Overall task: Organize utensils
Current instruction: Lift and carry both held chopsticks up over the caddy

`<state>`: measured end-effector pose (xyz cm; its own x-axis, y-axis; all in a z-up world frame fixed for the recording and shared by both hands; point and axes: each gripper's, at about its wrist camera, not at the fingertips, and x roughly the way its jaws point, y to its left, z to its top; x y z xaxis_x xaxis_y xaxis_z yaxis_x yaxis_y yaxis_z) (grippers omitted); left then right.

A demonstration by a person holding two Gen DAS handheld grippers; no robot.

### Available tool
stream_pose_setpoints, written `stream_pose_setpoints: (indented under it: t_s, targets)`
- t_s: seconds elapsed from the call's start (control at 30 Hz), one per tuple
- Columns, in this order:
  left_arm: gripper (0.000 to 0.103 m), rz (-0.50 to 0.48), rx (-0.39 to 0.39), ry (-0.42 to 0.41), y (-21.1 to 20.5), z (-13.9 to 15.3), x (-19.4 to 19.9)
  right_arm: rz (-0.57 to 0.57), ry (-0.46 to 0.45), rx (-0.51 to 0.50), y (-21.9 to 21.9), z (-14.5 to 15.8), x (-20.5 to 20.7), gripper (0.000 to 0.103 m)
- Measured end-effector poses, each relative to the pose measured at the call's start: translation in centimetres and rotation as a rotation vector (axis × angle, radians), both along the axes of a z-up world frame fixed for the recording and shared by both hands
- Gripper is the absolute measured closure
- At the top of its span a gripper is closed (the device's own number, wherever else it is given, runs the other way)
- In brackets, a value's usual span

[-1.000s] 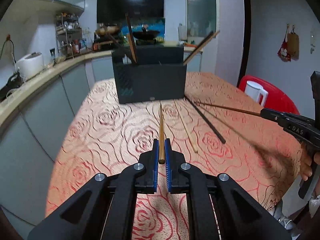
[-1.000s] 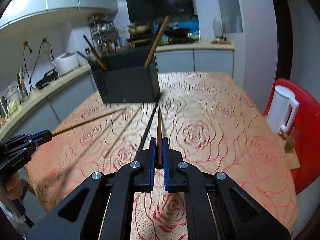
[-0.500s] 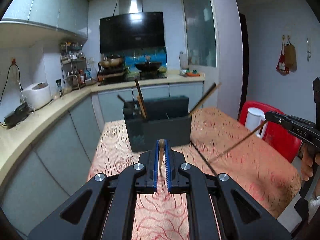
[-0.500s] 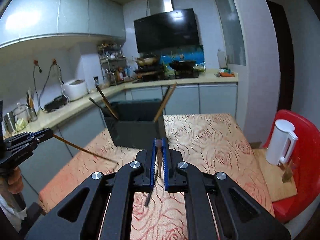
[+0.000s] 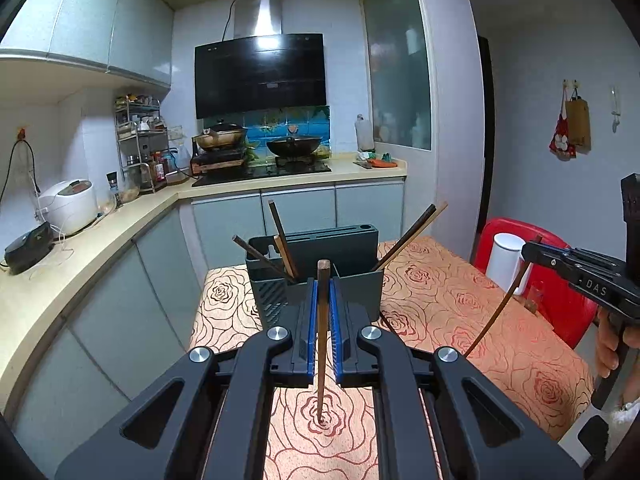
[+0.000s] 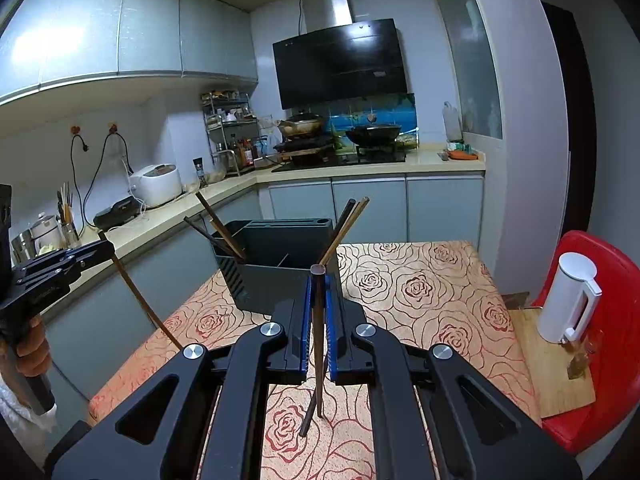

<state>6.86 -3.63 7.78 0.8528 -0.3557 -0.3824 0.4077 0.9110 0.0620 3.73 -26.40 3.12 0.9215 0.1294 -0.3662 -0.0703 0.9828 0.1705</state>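
Left claw (image 5: 323, 300) pinches a brown wooden chopstick (image 5: 321, 344) upright above the rose-patterned tabletop (image 5: 452, 300). Right claw (image 6: 316, 300) squeezes a dark wooden chopstick (image 6: 318, 344) upright, just before the dark grey plastic utensil holder (image 6: 276, 272).

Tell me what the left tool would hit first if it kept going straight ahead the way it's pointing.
Most likely the dark utensil holder, directly ahead of the left tool, which grips a chopstick. Depth is hard to judge.
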Motion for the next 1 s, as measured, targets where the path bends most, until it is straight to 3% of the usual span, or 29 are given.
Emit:
stream_pose_setpoints:
  t_s: [0.5,1.0]
  targets:
    - [0.097,-0.005,-0.033,0.051,0.4,1.7,2.1,0.014,-0.018,0.004,0.0,2.9,1.6,0.096]
    - [0.097,-0.002,-0.037,0.02,-0.4,4.9,3.8,0.023,-0.045,-0.027,0.3,6.2,3.5,0.096]
